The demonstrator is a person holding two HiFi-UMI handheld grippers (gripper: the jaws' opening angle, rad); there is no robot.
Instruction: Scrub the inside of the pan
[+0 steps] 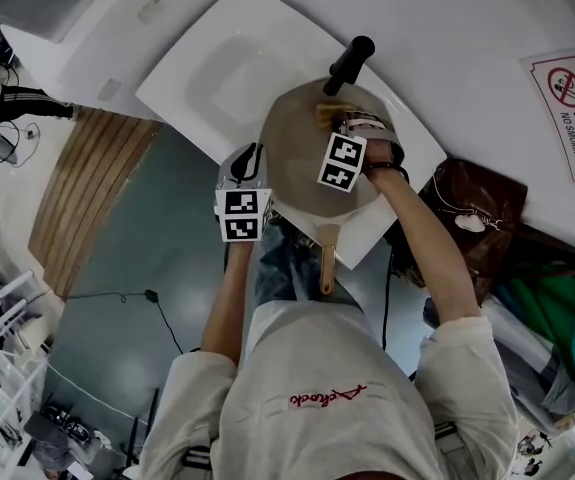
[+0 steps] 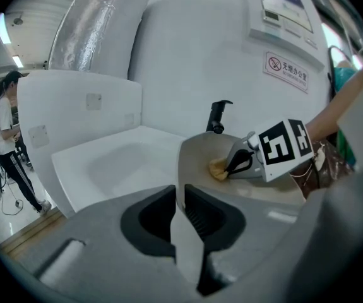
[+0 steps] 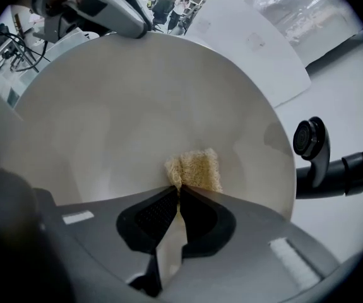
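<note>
Left tongs (image 2: 180,197): jaws pinched shut on the thin rim of the pan (image 2: 201,151), the edge running straight up between the pads. I read that as a firm grip on the pan's left side.

Right tongs (image 3: 178,192): jaws clamped on a yellowish scrub pad (image 3: 196,169). The pad sticks out just ahead of the tips and lies against the pan's inner face.

In my head view the pan hangs over the white sink (image 1: 202,78). Its wooden handle (image 1: 326,260) points back toward me. Black faucet (image 1: 349,64) just beyond the right tongs.
</note>
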